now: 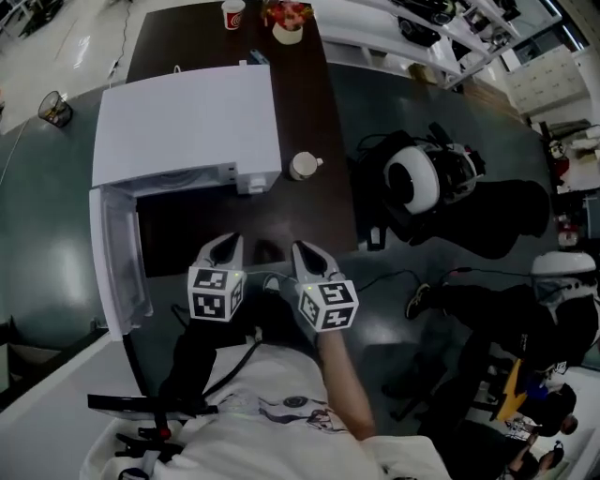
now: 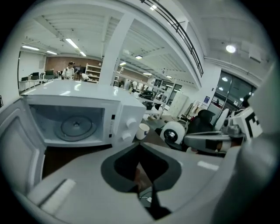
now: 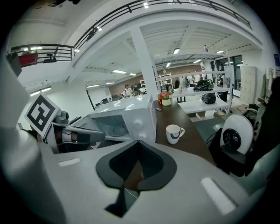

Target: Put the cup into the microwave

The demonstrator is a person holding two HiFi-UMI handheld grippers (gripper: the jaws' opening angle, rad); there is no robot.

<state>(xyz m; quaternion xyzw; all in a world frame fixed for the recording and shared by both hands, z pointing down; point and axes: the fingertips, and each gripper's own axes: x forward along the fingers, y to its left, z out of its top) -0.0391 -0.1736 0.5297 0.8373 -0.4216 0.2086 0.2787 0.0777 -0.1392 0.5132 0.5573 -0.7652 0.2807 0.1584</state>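
A white cup (image 1: 303,166) with a handle stands on the dark table (image 1: 319,103), just right of the white microwave (image 1: 187,117). The microwave's door (image 1: 117,258) hangs open to the left, and its glass turntable (image 2: 75,126) is bare. My left gripper (image 1: 228,240) and right gripper (image 1: 302,247) hover side by side over the table's near part, in front of the microwave and short of the cup. Both are shut and hold nothing. The cup (image 2: 142,131) shows ahead and right of the left gripper (image 2: 140,144). It also shows as the cup (image 3: 174,133) ahead and right of the right gripper (image 3: 138,142).
A black-and-white helmet-like device (image 1: 412,180) lies off the table's right edge. At the table's far end stand a red-and-white paper cup (image 1: 233,13) and a flower pot (image 1: 288,23). A pen holder (image 1: 54,109) is at the far left. A person (image 1: 562,281) is at the right.
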